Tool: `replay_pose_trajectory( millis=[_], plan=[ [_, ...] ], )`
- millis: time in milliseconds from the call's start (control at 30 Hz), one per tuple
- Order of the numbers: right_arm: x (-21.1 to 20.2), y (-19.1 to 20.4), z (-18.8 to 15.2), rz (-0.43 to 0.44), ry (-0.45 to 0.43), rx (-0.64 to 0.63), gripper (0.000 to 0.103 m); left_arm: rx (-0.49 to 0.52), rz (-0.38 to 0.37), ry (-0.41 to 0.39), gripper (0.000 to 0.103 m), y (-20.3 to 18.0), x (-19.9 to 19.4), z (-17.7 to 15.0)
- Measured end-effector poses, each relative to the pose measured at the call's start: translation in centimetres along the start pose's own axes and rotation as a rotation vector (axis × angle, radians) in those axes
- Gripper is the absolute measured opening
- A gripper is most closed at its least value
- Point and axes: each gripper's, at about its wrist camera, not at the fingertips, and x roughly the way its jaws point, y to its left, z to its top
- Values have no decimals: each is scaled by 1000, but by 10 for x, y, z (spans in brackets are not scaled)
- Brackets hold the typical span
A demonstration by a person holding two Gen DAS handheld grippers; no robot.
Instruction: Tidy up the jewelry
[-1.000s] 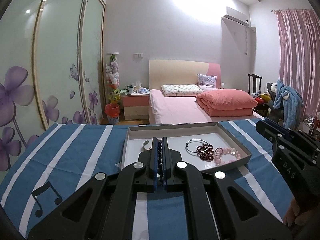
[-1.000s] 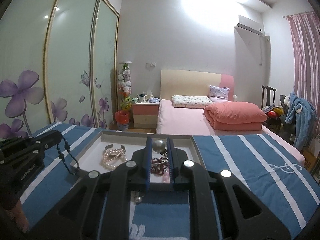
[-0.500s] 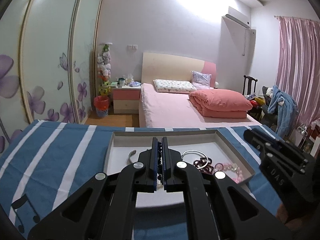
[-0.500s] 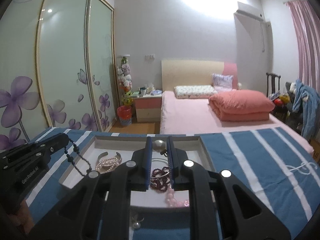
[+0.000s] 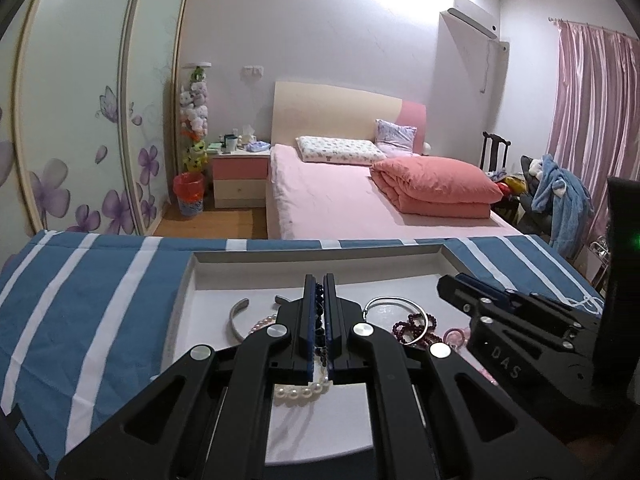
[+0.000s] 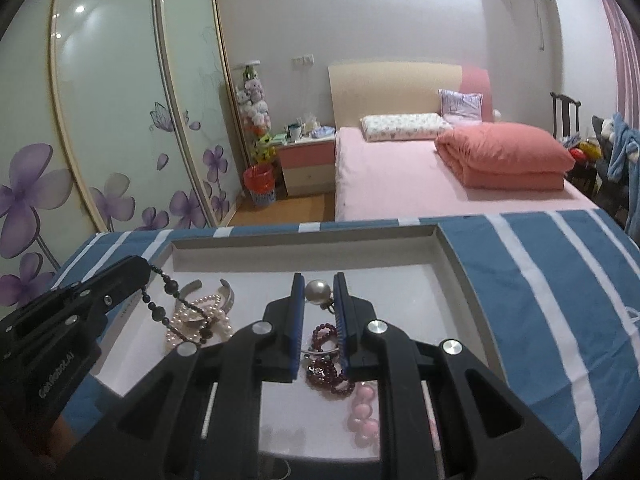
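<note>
Most of the jewelry already lies in the shallow grey tray [image 6: 452, 256] on the blue-and-white striped cloth [image 6: 560, 280]. In the right wrist view a silver cuff bangle [image 6: 226, 294] and a white pearl bracelet [image 6: 208, 312] sit at the tray's 9 o'clock side, a dark red bead bracelet [image 6: 328, 376] lies near its middle, and a pink bead bracelet [image 6: 364, 416] rests toward 5 o'clock. In the left wrist view a thin silver bangle [image 5: 396, 308] lies just beside the red beads.

2 pieces look unplaced, so I judge the task well along but unfinished. The left gripper [image 5: 319, 284] has its jaws pinched tight on a dark bead strand [image 6: 168, 300], which drapes from its tip down over the pearl bracelet. The right gripper [image 6: 318, 286] holds a large pearl pendant [image 6: 318, 291] between its narrow-set blue pads, a small metal loop hanging under it; whether a chain trails from it I cannot tell.

Both grippers tilt moderately downward over the tray, side by side, pointing toward 12 o'clock and the bed beyond. The left one sits at the tray's 9 o'clock side and the right one near its middle, each holding its piece above the tray floor. Lowering and releasing both would seem to be what is left.
</note>
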Motion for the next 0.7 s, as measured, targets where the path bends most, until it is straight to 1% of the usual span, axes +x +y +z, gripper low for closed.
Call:
replay_pose_trajectory(
  millis=[133,200,233,333,400,533,700],
  plan=[
    [7,0,-3,7,26,9,18,-5,-6,27,5,1,9,-1],
    [6,-1,-2,10,27,13,34,-17,-6,36,5,5,10,-1],
    [5,-2,-2,7,21,14,35,-23,-5,40,5,6,10,-1],
    [-2,-4,-2,7,12,16,35,-39,0,41,7,13,8,1],
    [-6,-6,-3,3,8,18,35,-52,4,33,11,16,3,3],
    [-16,-10,-4,2,3,18,35,-67,8,20,12,24,-6,7],
    [-26,-8,-11,3,7,7,35,-79,14,22,13,29,-14,6]
  ],
)
